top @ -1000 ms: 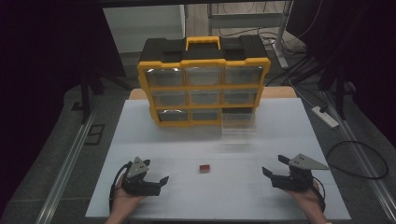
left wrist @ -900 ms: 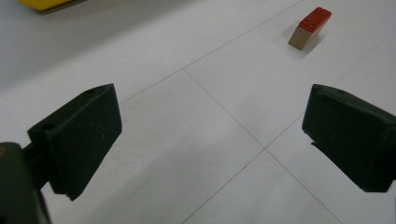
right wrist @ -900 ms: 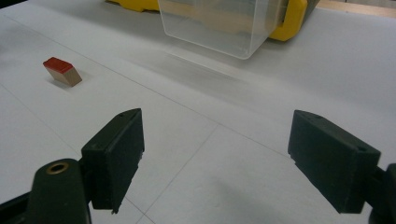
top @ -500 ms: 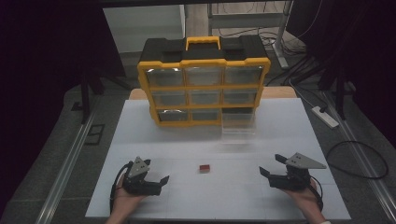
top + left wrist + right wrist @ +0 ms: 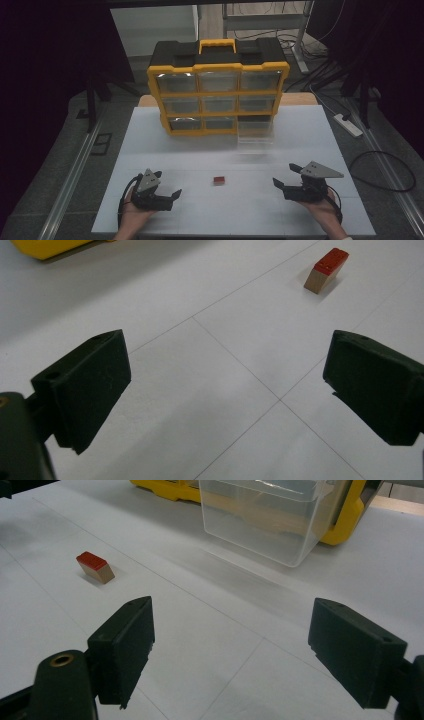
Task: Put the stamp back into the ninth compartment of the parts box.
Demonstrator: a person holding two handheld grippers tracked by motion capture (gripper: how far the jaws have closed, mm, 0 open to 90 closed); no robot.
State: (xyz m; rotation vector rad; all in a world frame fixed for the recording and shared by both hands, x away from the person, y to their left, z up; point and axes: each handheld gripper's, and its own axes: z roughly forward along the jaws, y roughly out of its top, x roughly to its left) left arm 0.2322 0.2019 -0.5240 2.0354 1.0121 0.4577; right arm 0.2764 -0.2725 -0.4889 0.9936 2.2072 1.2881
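Note:
A small wooden block with a red top (image 5: 219, 180) (image 5: 326, 270) (image 5: 95, 566) lies on the white table (image 5: 210, 150) between both hands. My left gripper (image 5: 175, 196) (image 5: 225, 385) rests at the front left, jaws wide apart and empty, pointing toward the block. At the front right my right gripper (image 5: 276, 184) (image 5: 235, 655) is open too, with nothing between its jaws. A yellow and black organizer case (image 5: 218, 90) stands upright at the back. Its clear bottom-right drawer (image 5: 256, 138) (image 5: 265, 520) is pulled out onto the table.
The case's other clear drawers sit closed in their slots. A white power strip (image 5: 347, 125) lies on the floor to the right with cables around it. Metal rails run along both sides of the table.
The right gripper has shifted slightly left toward the block. The left gripper, the block and the drawer have stayed put.

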